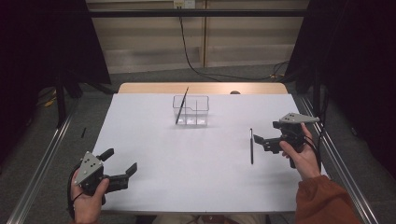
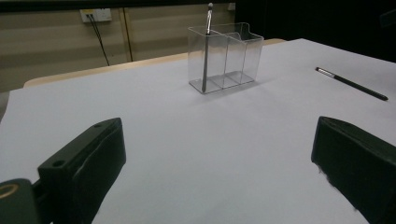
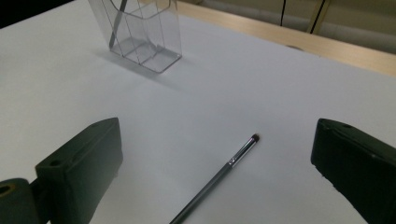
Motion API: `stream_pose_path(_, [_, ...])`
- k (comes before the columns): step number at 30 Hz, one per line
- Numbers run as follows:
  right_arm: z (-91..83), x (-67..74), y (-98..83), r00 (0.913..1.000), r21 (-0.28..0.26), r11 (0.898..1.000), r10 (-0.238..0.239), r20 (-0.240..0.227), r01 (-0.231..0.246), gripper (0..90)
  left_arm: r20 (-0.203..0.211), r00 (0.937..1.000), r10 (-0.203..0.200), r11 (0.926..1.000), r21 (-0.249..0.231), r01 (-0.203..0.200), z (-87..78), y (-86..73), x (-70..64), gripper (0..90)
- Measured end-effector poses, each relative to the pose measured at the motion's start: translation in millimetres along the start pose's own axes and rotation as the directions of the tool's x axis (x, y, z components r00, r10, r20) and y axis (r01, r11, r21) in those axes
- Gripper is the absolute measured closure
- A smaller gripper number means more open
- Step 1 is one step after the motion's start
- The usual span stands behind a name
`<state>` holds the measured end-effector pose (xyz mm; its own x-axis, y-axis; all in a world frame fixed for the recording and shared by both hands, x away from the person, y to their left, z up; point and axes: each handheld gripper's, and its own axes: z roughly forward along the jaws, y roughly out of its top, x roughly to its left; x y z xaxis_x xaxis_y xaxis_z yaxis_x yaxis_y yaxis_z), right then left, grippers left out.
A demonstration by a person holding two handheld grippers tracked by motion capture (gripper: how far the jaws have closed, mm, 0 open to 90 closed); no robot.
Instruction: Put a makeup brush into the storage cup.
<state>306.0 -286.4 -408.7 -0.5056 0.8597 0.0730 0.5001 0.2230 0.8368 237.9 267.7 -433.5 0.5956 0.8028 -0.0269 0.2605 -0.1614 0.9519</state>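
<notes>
Makeup brush [image 1: 251, 146], thin and dark with a silver ferrule, lies flat on the white desk [image 1: 187, 177] toward its right edge, running roughly parallel to that edge with its bristle tip pointing to the far edge. In the right gripper view it lies between the two black jaws, on the surface below them and touching neither. The right gripper [image 1: 261, 139], held in the person's right hand [image 1: 299, 151] near the right edge, has its jaws spread wide and grips nothing; it sits just beside the brush. The left gripper [image 1: 122, 164], held near the near left corner, is likewise spread wide with nothing between its jaws. A clear plastic organiser [image 1: 191, 111] with several compartments stands near the middle of the far edge, well apart from both grippers. A second brush [image 1: 182, 106] stands tilted in its leftmost compartment.
</notes>
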Motion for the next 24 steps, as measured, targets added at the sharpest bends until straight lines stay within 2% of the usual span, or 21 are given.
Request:
stream_pose_path(5, [11.3,-3.0,7.0,0.9998,0.105,0.994,-0.002,-0.021,0.004,2.6,0.000,1.0000,0.007,1.0000,0.004,-0.007,0.7,0.1,0.7,3.1])
stream_pose_path(8, [17.3,-4.6,9.5,0.9999,0.140,0.990,0.002,-0.015,0.000,2.6,0.001,1.0000,0.003,1.0000,0.003,-0.003,0.8,-0.2,0.2,3.1])
stream_pose_path(12, [26.1,-5.9,9.5,0.9990,0.222,0.975,0.029,-0.033,-0.021,3.3,0.000,1.0000,-0.003,1.0000,0.001,0.003,1.7,-0.1,0.5,3.1])
stream_pose_path(15, [31.6,-7.3,6.9,0.9972,0.283,0.958,0.060,-0.046,-0.044,3.9,-0.001,1.0000,-0.003,1.0000,0.005,0.003,3.4,0.1,0.8,3.1])
stream_pose_path(18, [35.1,-9.6,5.8,0.9961,0.318,0.946,0.078,-0.041,-0.061,3.9,0.001,1.0000,0.000,0.9999,0.010,0.000,3.7,-0.2,1.3,3.1])
stream_pose_path(21, [38.0,-11.2,7.6,0.9940,0.364,0.929,0.098,-0.049,-0.074,4.1,0.001,1.0000,-0.005,1.0000,0.007,0.005,4.6,0.1,1.7,3.1])
stream_pose_path(24, [41.1,-11.1,9.2,0.9937,0.389,0.918,0.099,-0.053,-0.071,4.4,0.001,1.0000,0.003,0.9999,0.012,-0.003,5.2,0.1,1.4,3.1])
